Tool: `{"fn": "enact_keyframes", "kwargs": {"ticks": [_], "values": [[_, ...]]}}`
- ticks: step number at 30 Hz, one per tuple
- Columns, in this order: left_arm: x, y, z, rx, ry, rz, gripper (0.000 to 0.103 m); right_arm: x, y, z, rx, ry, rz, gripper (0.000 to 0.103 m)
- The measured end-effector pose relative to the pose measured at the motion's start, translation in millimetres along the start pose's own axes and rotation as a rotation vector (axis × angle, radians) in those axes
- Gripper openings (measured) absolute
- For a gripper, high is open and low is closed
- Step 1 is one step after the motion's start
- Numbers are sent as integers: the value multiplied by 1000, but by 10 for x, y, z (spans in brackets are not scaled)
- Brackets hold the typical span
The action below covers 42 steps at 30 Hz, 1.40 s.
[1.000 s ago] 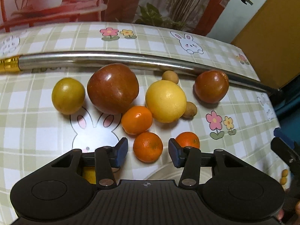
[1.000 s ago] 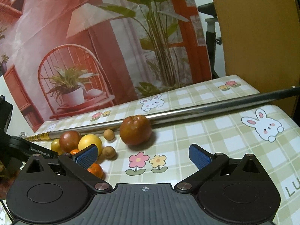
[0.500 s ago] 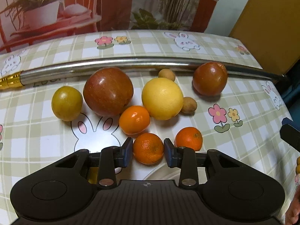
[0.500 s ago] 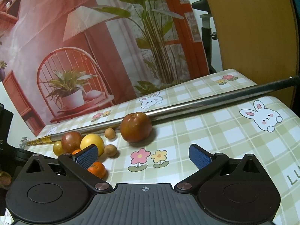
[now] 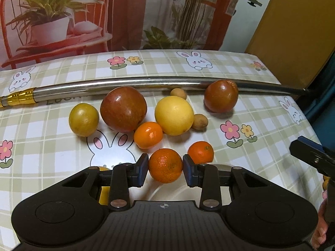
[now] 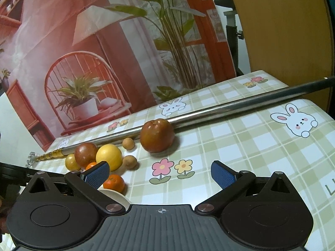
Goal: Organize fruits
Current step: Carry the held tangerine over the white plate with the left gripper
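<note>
In the left wrist view my left gripper (image 5: 165, 170) is shut on an orange mandarin (image 5: 165, 165), both blue pads pressing its sides, just over the far rim of a white plate (image 5: 222, 165). Two more mandarins (image 5: 148, 137) (image 5: 200, 151) lie just beyond. Behind them sit a yellow citrus (image 5: 174, 115), a large red apple (image 5: 123, 108), a small yellow-green fruit (image 5: 83, 119), a second red apple (image 5: 221, 98) and two brown longans (image 5: 200, 121). My right gripper (image 6: 160, 173) hovers open and empty over the tablecloth, short of the red apple (image 6: 157, 135).
A long steel rod (image 5: 146, 81) with a gold end lies across the table behind the fruit. The plate rim (image 6: 117, 196) shows under the right gripper's left finger. The table edge drops off at the right, beside a brown board (image 5: 293, 21).
My left gripper moved forward around the nearest mandarin and closed on it. The right gripper stayed open and drifted slightly closer to the table.
</note>
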State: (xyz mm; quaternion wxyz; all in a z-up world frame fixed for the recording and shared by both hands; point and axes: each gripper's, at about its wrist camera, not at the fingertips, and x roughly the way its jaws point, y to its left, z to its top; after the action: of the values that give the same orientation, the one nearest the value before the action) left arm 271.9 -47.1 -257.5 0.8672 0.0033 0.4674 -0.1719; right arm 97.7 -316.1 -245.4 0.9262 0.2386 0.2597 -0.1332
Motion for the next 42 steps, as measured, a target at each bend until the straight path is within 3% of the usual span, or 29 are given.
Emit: {"fn": "enact_keyframes", "kwargs": {"ticks": [9, 18, 28, 42], "values": [[-336, -5, -194, -20, -73, -47, 37, -7, -2, -19, -2, 7, -5, 102], [-600, -22, -574, -17, -147, -29, 37, 26, 44, -24, -17, 22, 3, 102], [-579, -69, -867, 5, -128, -8, 37, 29, 128, -41, -39, 30, 14, 102], [-528, -84, -983, 32, -112, 18, 37, 33, 198, -45, -63, 41, 18, 102]]}}
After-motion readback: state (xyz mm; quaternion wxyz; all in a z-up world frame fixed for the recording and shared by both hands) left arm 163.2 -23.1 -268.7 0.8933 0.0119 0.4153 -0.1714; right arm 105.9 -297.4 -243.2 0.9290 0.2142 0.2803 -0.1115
